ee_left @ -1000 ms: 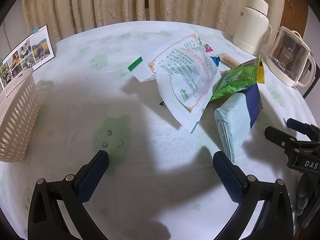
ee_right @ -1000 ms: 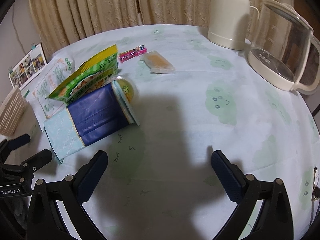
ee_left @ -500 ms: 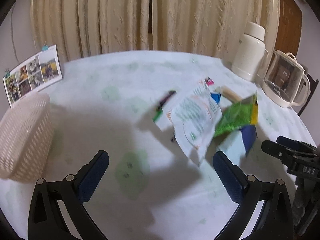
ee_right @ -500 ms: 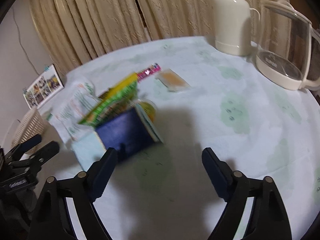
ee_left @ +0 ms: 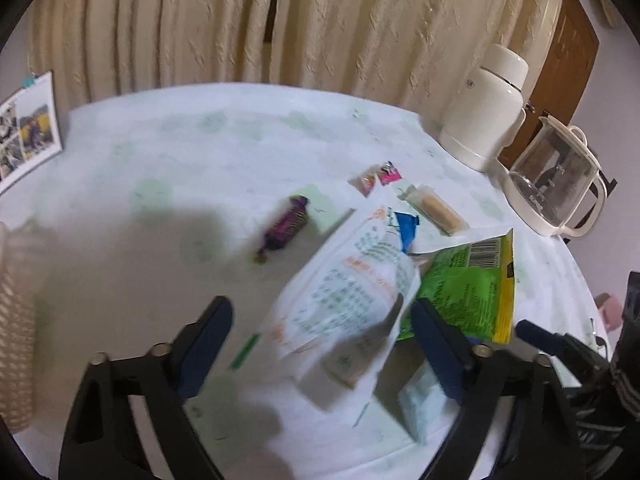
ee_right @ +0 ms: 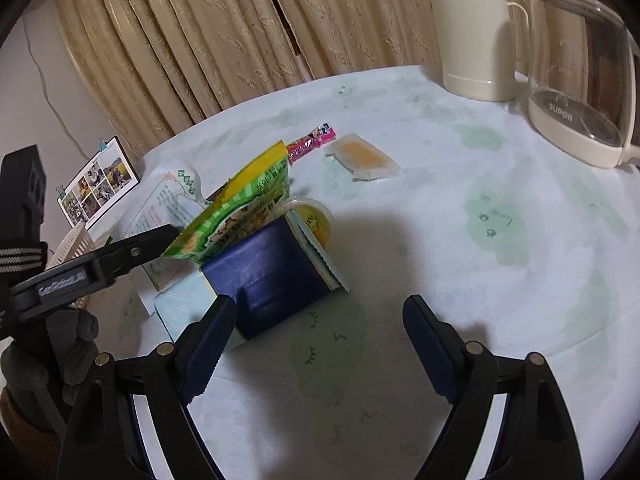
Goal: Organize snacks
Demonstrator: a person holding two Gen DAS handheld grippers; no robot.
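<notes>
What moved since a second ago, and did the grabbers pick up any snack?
The left gripper swung right, closing in on the white packet. The right gripper neared the blue packet. Neither holds anything; both stay open. Snacks, kettle and flask stayed put.

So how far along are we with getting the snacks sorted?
Nothing looks sorted yet. The left gripper, open, is over the white packet; the right gripper is open and empty. Left: the green bag, blue pack, purple candy and the rest still on the table.
</notes>
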